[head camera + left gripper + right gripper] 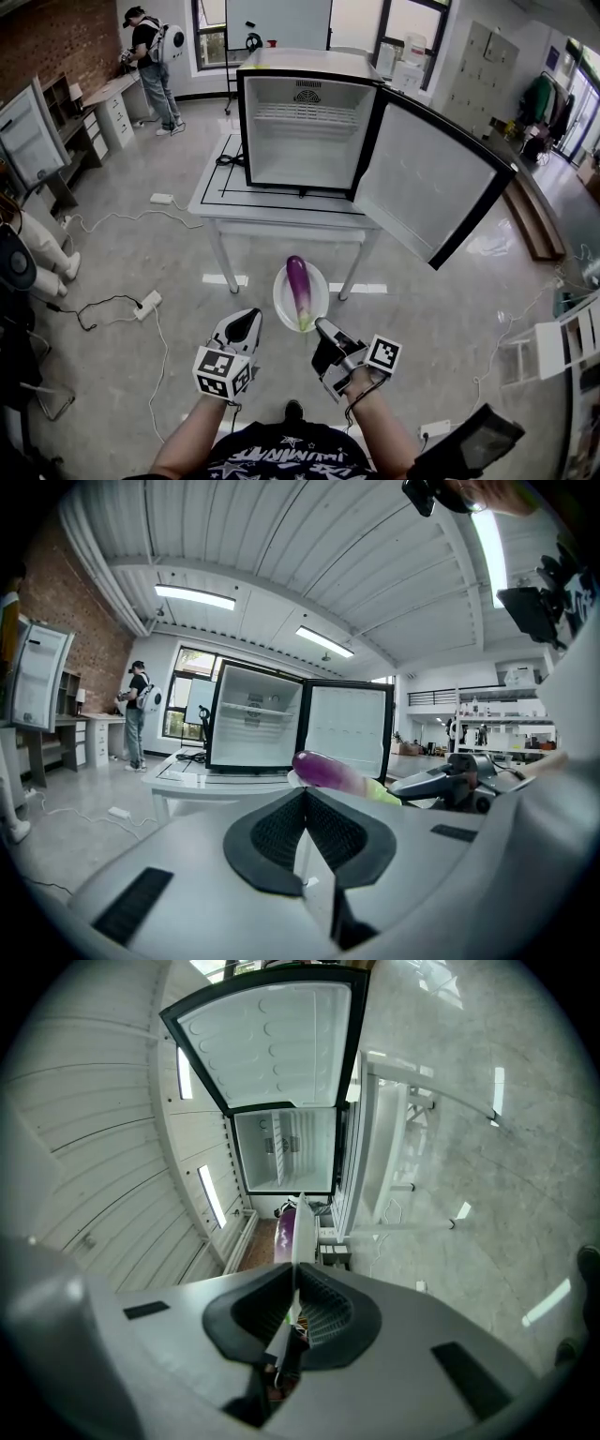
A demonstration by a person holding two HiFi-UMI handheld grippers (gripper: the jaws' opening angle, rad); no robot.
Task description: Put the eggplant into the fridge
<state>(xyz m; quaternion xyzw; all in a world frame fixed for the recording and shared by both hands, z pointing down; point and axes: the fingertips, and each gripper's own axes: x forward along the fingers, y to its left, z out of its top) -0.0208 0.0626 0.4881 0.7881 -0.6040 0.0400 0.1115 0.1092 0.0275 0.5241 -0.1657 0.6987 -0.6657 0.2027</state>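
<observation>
My right claw (324, 330) is clenched on the white plate (283, 302), gripping its rim at 5 o'clock. My left claw (246, 324) is closed on nothing, near the plate's 8 o'clock. The eggplant (299, 289) lies on the plate, green end nearest me. I must hold the plate level (a one-edge grip tips easily) carrying it to 12 o'clock, into the open fridge (305, 141) on the worktop (281, 212).

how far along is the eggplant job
Done: the fridge on the table has its door wide open, and the shelves look bare. In hand: the right gripper is shut on the rim of a white plate that bears the eggplant, in front of the table. The left gripper is shut and empty beside it. Left: getting the eggplant into the fridge.
</observation>
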